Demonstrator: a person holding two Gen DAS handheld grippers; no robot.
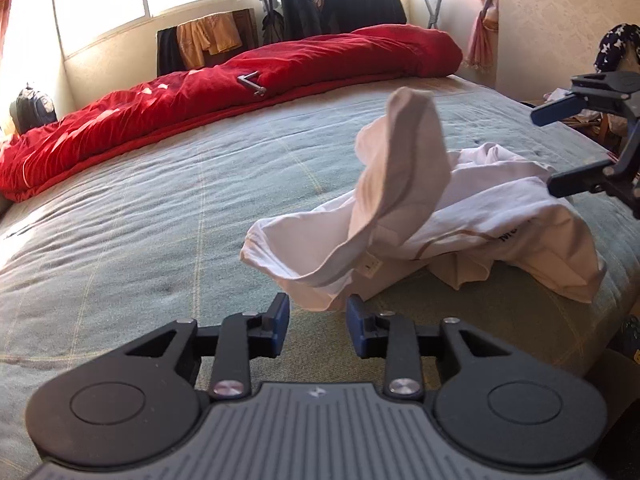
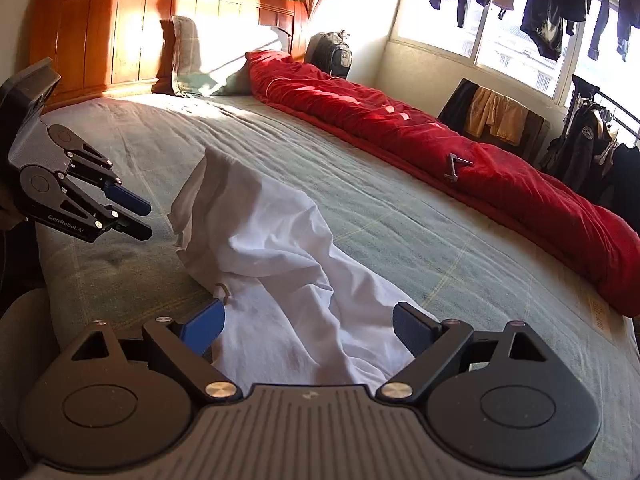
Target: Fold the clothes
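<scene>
A crumpled white T-shirt [image 1: 452, 216] lies in a heap on the grey-green bedspread [image 1: 160, 184], one part sticking up in a peak. My left gripper [image 1: 318, 330] is open and empty, just short of the shirt's near edge. It also shows in the right wrist view [image 2: 148, 220], left of the shirt [image 2: 280, 272]. My right gripper [image 2: 308, 326] is open with shirt cloth lying between its spread fingers, not clamped. It shows in the left wrist view [image 1: 546, 152] at the shirt's right side.
A red duvet [image 1: 240, 92] lies rolled along the bed's far side with a metal object [image 1: 252, 82] on it. Wooden headboard [image 2: 120, 32] and pillows [image 2: 208, 56] stand at the bed's head. Clothes racks [image 1: 340, 0] and a backpack [image 2: 330, 54] line the window wall.
</scene>
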